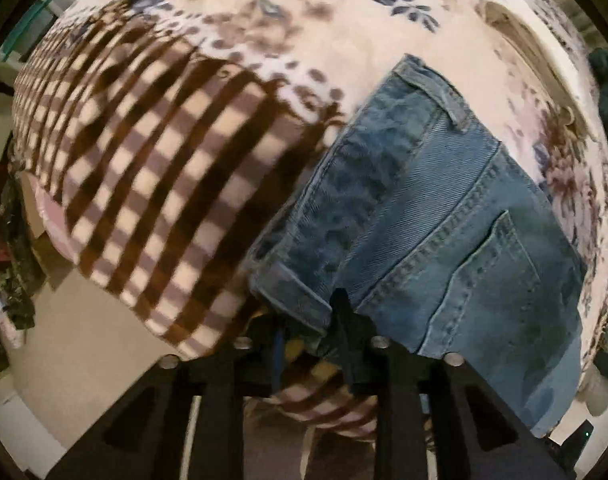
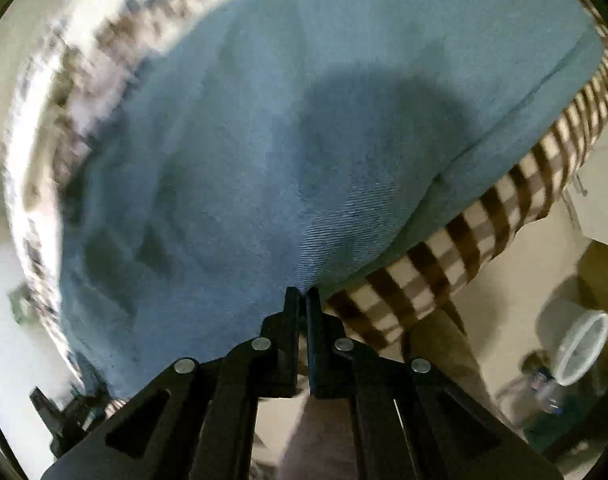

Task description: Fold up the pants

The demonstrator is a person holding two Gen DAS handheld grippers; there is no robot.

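Observation:
Blue denim pants (image 1: 435,216) lie on a bed, waistband and back pocket showing in the left wrist view. My left gripper (image 1: 311,320) is at the near edge of the waistband, with denim bunched between its fingers. In the right wrist view the pants (image 2: 264,140) fill most of the frame as a broad blue sheet. My right gripper (image 2: 302,294) is shut on the near edge of the denim, its two fingers pressed together.
The bed is covered by a floral blanket (image 1: 304,20) with a brown checked border (image 1: 152,184) hanging over the near edge. A white bucket (image 2: 579,344) and clutter stand on the floor at the right. Dark clutter (image 1: 8,248) lies by the bed's left side.

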